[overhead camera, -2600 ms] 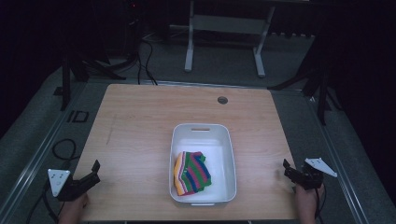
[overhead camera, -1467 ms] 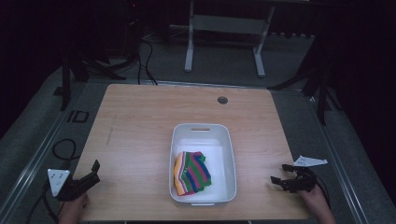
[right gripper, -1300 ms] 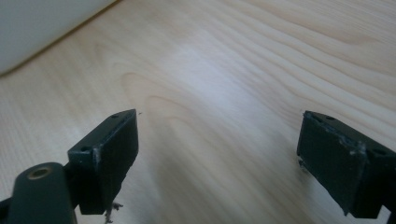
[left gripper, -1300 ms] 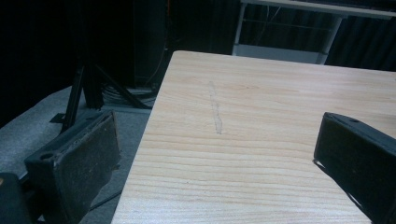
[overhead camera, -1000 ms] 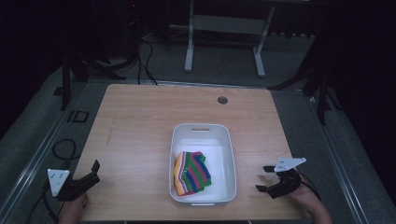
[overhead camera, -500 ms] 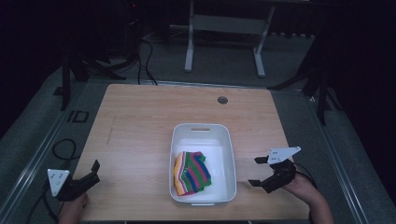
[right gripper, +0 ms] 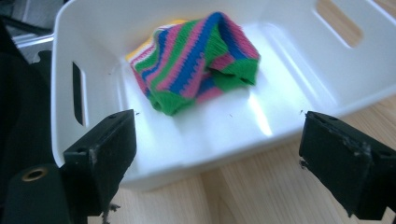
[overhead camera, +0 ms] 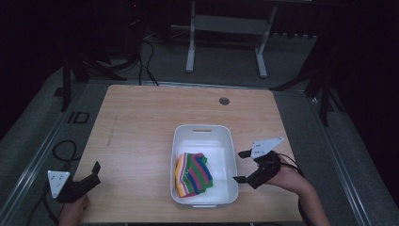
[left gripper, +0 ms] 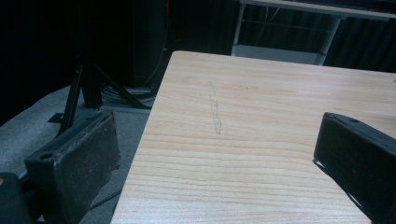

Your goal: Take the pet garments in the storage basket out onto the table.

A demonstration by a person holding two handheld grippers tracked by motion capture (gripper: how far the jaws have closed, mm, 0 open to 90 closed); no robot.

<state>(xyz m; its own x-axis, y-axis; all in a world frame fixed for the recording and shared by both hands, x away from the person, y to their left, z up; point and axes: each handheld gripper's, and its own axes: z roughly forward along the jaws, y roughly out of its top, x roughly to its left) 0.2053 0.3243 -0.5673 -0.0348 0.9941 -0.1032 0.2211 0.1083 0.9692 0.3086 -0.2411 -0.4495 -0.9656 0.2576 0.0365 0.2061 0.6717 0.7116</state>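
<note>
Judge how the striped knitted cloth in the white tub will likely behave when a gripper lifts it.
The cloth lies crumpled in folds, so it is probably floppy and would sag. Its knit looks soft and light, likely easy to pinch. It should not roll in the tub.

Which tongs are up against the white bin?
The right tongs, open beside the right wall of the white bin that holds the striped cloth. The left tongs sit open at the table's near-left corner.

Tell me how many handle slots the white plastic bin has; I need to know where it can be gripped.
2. One slot is in the far end wall of the white plastic bin; the other slot is in the near end wall. Side walls show none.
</note>
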